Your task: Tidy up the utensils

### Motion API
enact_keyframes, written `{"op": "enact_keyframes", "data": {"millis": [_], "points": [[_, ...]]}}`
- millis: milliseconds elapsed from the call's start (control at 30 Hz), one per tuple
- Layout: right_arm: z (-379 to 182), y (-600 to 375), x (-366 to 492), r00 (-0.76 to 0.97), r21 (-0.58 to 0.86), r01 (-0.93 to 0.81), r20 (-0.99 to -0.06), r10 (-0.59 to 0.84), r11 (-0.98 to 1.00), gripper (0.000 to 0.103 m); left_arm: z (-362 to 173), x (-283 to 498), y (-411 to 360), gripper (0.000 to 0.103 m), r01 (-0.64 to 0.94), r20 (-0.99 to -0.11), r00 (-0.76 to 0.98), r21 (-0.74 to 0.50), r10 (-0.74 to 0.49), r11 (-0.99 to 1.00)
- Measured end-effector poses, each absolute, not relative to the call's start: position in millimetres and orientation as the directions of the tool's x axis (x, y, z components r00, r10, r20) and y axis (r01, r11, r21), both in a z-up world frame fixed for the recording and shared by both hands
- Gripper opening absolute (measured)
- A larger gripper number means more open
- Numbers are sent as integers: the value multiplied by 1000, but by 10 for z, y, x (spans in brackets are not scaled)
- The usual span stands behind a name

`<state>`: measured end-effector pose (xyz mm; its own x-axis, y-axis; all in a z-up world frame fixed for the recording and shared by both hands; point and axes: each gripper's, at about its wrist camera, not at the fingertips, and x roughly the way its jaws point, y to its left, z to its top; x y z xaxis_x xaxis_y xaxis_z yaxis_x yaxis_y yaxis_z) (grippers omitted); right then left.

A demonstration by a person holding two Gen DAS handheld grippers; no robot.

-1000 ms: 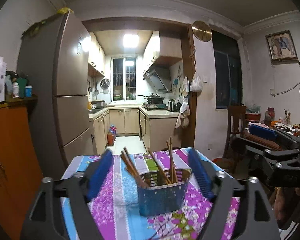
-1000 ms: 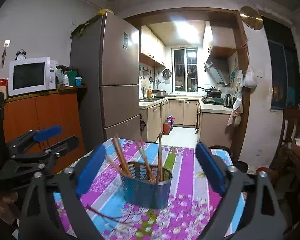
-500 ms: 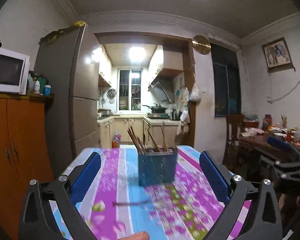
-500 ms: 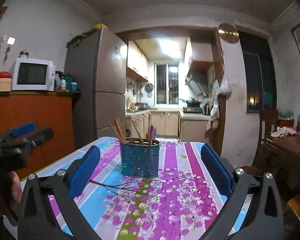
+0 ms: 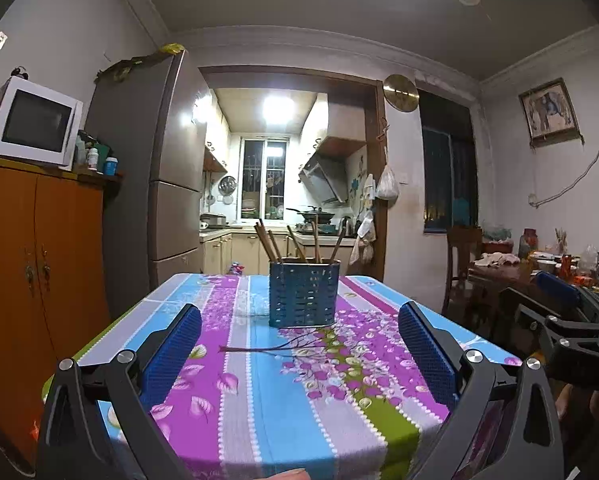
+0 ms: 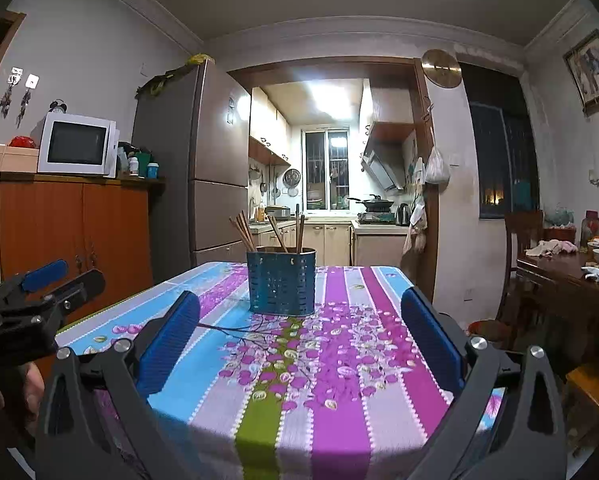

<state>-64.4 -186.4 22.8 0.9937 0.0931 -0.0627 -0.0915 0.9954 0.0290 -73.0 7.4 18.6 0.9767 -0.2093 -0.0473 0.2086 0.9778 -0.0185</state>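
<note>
A blue perforated utensil holder (image 5: 303, 294) stands upright on the striped floral tablecloth (image 5: 267, 408), with several brown chopsticks (image 5: 268, 245) sticking out of it. It also shows in the right wrist view (image 6: 282, 282), with its chopsticks (image 6: 243, 234). My left gripper (image 5: 297, 350) is open and empty, low at the near table edge, well short of the holder. My right gripper (image 6: 299, 338) is open and empty, likewise short of the holder. Each gripper shows at the side of the other's view: the right one (image 5: 559, 320), the left one (image 6: 39, 292).
An orange cabinet (image 6: 71, 232) with a microwave (image 6: 77, 144) stands at the left, then a tall fridge (image 6: 203, 168). A cluttered dark wooden table (image 6: 571, 276) and a chair (image 6: 523, 248) stand at the right. The kitchen doorway lies beyond the table.
Both grippers have drawn back and down from around the holder to the near table edge. The holder now stands farther away, with more tablecloth in view.
</note>
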Motion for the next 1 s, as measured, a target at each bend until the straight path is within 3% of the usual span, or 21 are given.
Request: {"op": "enact_keyframes", "data": {"millis": [1000], "points": [[140,-1825,-784,996,-5,-59,-67,59,998,97,68,-796,-51,98,200,-25,980,30,-199,979]]}}
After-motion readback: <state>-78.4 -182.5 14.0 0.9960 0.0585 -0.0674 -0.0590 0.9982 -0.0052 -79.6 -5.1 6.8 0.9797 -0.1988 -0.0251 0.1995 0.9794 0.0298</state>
